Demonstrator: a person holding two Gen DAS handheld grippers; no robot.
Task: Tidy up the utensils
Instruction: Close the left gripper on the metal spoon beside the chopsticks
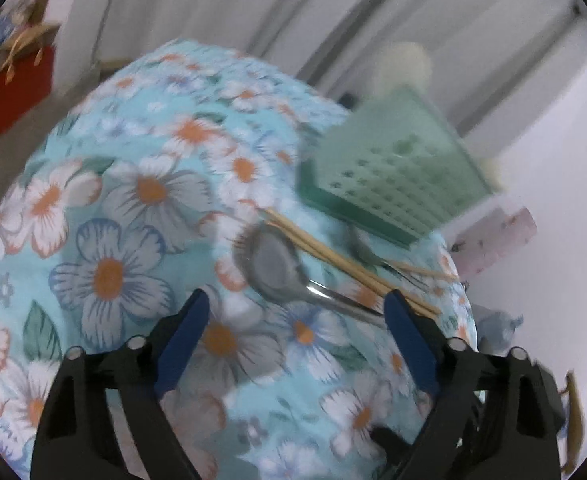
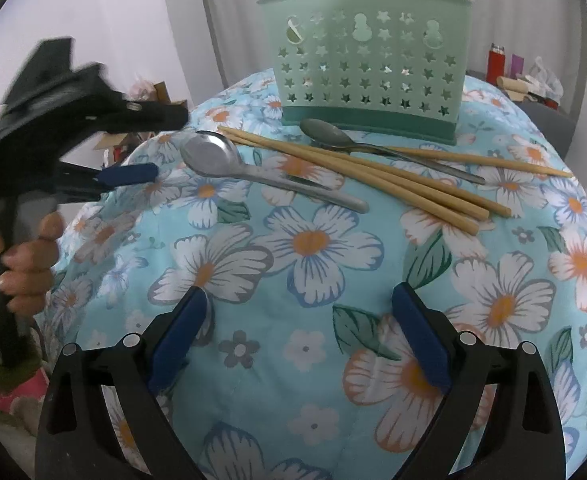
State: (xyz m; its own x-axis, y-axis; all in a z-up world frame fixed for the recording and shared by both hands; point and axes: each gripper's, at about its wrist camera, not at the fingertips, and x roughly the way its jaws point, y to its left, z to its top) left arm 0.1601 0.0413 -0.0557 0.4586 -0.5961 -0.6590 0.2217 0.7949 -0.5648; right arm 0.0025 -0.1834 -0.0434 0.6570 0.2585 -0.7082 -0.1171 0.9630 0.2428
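On the floral cloth (image 2: 313, 248), spoons (image 2: 221, 160) and chopsticks (image 2: 373, 168) lie loose at twelve o'clock before the green caddy (image 2: 365, 68), so the left gripper (image 1: 293, 308) and the right gripper (image 2: 299, 300) hover wide open and empty.

Even, soft daylight-like light in both views — no hard shadows, whites near walls slightly washed out. Left wrist view smeared by motion blur: green caddy (image 1: 393, 176), spoon (image 1: 273, 268) and chopsticks (image 1: 345, 264) all soft, floral cloth (image 1: 133, 216) streaked. Right wrist view sharp at centre, caddy holes crisp; left hand-held gripper (image 2: 165, 144) blurred at left edge. Mild glare on spoon bowl. Strong fisheye bending — black vignette in corners.
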